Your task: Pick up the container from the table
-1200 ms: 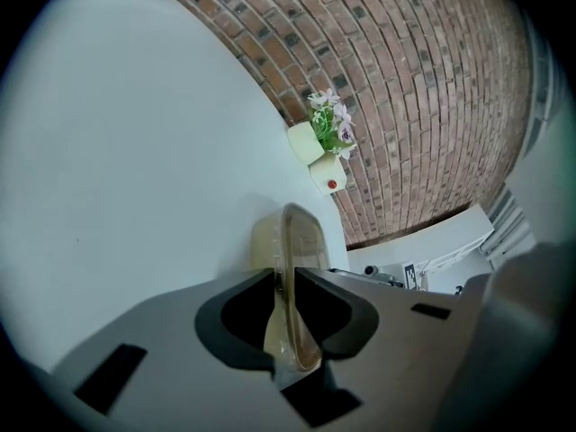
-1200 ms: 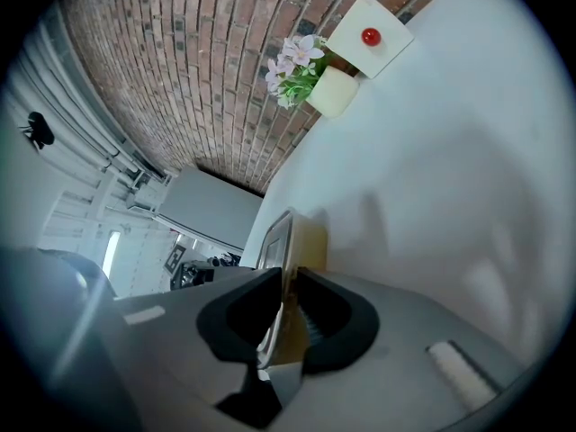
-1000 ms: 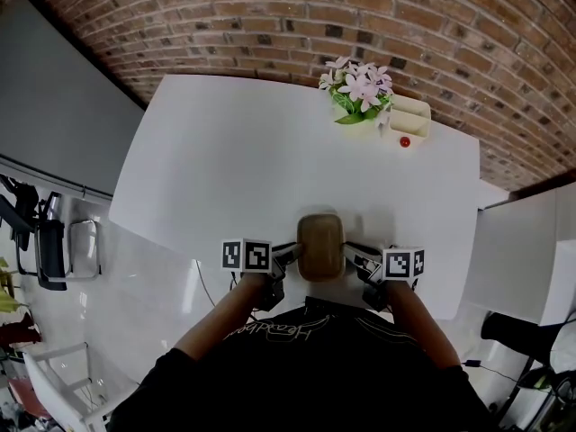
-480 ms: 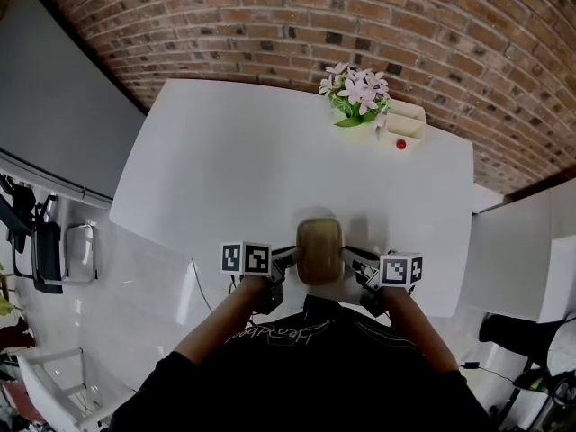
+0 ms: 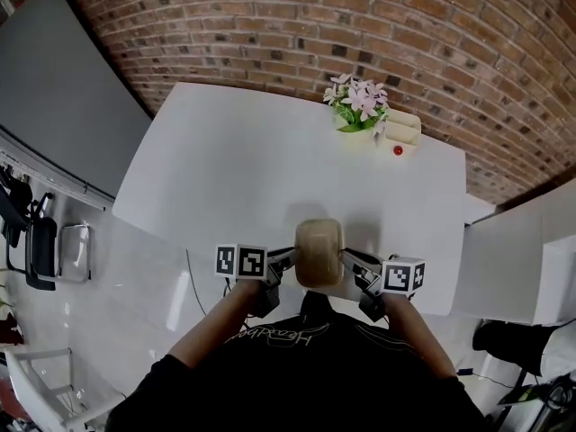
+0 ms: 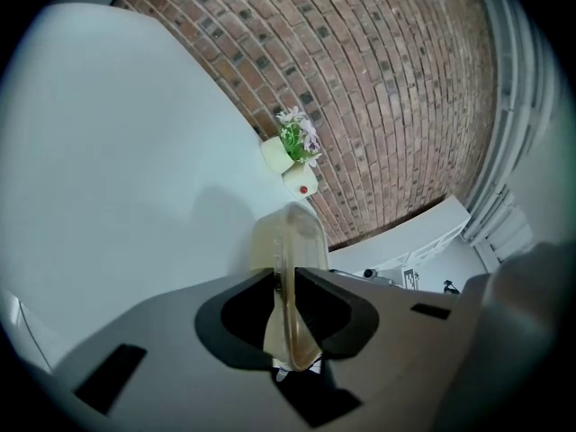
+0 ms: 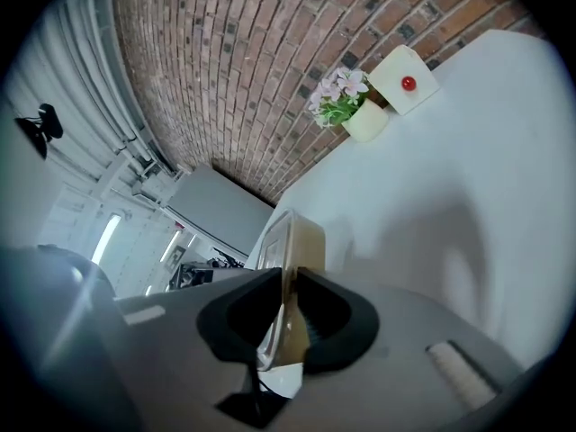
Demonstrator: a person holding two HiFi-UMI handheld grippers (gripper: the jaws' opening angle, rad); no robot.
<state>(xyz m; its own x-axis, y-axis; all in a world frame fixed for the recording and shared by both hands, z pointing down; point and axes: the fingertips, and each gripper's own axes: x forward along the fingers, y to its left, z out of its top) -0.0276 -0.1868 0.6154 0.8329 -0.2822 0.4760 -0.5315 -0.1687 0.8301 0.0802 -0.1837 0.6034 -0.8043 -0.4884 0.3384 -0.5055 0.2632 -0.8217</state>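
Left tongs (image 5: 289,258) and right tongs (image 5: 347,260) each clamp tan container (image 5: 319,251) rim, over white table (image 5: 225,169); shirt print (image 5: 270,334) illegible.

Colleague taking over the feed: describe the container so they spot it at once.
From the white table below the brick wall, go to its near edge. The container is the tan, translucent tub clamped by its rim between the left gripper and right gripper; the flower pot and red-dotted white box stand at the far edge.

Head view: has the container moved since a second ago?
Yes. The container has risen toward the camera: it looks bigger, while the white table under it looks smaller.
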